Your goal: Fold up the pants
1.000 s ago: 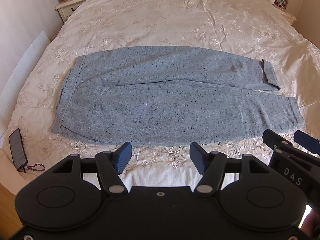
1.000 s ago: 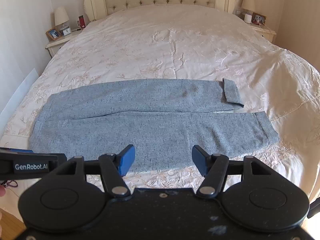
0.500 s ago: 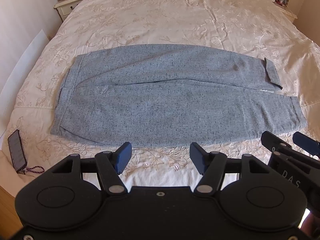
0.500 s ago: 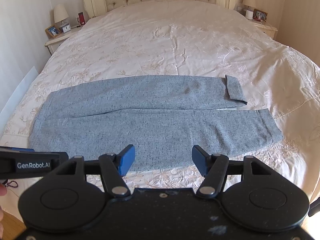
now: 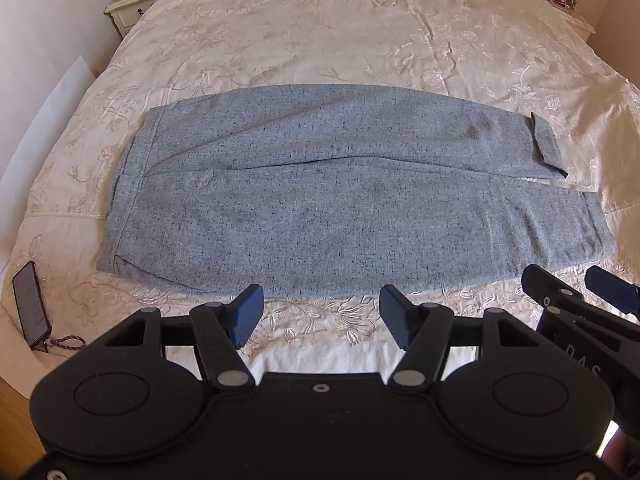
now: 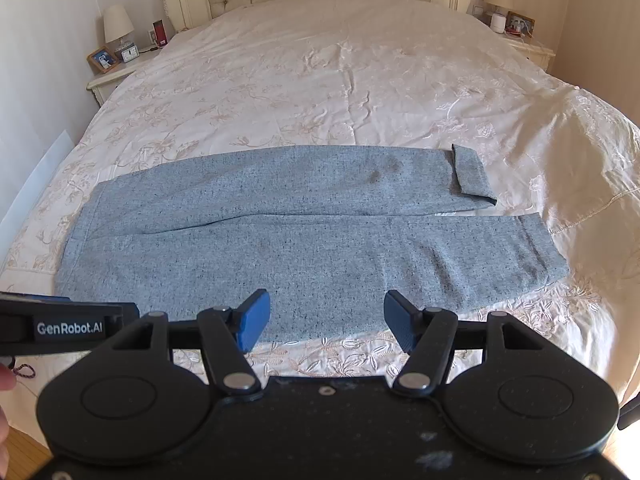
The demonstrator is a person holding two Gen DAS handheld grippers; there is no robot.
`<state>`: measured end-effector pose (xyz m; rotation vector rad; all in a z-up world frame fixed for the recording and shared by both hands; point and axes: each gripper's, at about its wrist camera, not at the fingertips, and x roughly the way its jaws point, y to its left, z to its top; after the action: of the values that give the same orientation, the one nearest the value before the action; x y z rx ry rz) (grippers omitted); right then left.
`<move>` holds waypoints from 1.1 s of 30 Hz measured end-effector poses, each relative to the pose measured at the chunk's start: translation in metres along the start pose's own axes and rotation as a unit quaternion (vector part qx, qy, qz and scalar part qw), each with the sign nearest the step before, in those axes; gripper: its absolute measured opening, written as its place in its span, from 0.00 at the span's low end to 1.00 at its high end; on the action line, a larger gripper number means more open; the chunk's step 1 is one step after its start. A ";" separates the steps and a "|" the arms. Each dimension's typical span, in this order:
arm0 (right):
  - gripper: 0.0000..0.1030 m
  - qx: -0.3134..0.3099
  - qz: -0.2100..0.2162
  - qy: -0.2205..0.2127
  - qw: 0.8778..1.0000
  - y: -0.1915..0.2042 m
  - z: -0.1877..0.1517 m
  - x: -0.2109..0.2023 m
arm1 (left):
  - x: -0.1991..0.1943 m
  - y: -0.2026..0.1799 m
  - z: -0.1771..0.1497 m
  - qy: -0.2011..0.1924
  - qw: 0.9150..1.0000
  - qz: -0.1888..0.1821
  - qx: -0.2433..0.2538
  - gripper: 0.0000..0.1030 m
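Both views above shared pants (image 5: 304, 200)

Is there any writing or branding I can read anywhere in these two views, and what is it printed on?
"GenRobot.AI": white letters on the side of the left gripper, seen from the right wrist view.
"D A S": faint letters on the right gripper's body, cut off at the frame edge; possibly part of a longer word.
Clock face and phone screen: too small to read.

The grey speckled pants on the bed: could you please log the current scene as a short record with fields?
garment: grey speckled fabric pants, spread flat, legs side by side
far leg cuff: turned back
surface: cream embroidered bedspread
left gripper: fingers open, empty, above the near edge
right gripper: fingers open, empty
beside bed: dark phone
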<state>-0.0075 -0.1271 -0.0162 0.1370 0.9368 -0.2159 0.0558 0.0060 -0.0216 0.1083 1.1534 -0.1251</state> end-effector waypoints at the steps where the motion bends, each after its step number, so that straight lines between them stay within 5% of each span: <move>1: 0.65 0.000 0.000 0.000 1.000 0.000 0.000 0.000 | 0.000 0.000 0.000 0.000 1.000 0.000 0.000 0.65; 33: 0.65 0.008 -0.008 0.039 0.999 0.012 0.010 0.028 | 0.025 0.003 0.016 0.027 1.000 0.000 0.011 0.65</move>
<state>0.0189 -0.1208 -0.0327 0.1532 1.0147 -0.2346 0.0804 0.0060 -0.0377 0.1314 1.2056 -0.1364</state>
